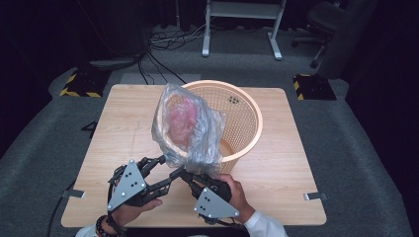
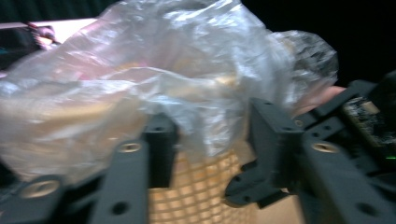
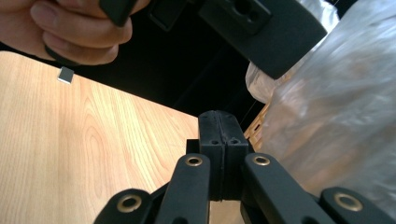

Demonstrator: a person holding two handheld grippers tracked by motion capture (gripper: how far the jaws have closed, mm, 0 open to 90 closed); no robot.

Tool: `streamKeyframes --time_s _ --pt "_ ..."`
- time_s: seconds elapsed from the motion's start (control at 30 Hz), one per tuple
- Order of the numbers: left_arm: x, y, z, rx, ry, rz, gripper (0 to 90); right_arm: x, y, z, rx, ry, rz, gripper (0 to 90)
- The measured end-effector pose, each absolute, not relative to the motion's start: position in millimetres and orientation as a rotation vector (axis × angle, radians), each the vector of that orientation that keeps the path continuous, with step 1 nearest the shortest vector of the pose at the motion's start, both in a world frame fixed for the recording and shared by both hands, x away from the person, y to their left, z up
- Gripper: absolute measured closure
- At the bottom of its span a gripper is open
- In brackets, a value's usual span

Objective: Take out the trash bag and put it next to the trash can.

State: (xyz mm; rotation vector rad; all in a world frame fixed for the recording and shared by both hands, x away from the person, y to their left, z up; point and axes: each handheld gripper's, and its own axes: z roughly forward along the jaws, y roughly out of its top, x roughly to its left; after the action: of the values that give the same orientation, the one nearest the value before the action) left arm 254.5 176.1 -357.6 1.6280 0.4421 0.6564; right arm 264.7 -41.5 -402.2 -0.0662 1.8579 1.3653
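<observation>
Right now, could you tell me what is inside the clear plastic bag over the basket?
Through the plastic bag shows only a pinkish blur; what it is cannot be told. The bag covers the near left rim of the basket.

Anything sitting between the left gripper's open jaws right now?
Yes. In the left gripper view, a fold of the clear plastic bag hangs between the left gripper jaws, with the basket mesh behind it.
</observation>
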Motion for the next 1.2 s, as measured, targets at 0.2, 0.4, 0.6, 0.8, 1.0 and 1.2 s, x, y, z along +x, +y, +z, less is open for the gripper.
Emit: streamKeyframes --time_s 0.2,0.4,0.6,0.8,1.0,1.2 --pt "258 167 -362 1.673 0.42 0.702 84.9 267 -51 -404 -0.04 1.881 1.374 90.0" --pt "264 173 -367 1.683 0.435 0.701 87.3 247 -71 -404 -0.024 1.787 1.33 71.4" --pt "263 175 -368 1.686 0.427 0.721 87.9 219 -84 -403 0.034 1.461 1.323 56.6" --pt "266 177 -372 1.696 0.432 0.727 88.4 215 -93 -400 0.207 1.251 1.355 48.7" --pt "267 178 -374 1.697 0.424 0.7 88.4 230 -109 -393 0.435 1.288 1.452 47.6" --pt "263 174 -373 1.693 0.402 0.683 88.3 232 -115 -393 0.473 1.398 1.518 88.9"
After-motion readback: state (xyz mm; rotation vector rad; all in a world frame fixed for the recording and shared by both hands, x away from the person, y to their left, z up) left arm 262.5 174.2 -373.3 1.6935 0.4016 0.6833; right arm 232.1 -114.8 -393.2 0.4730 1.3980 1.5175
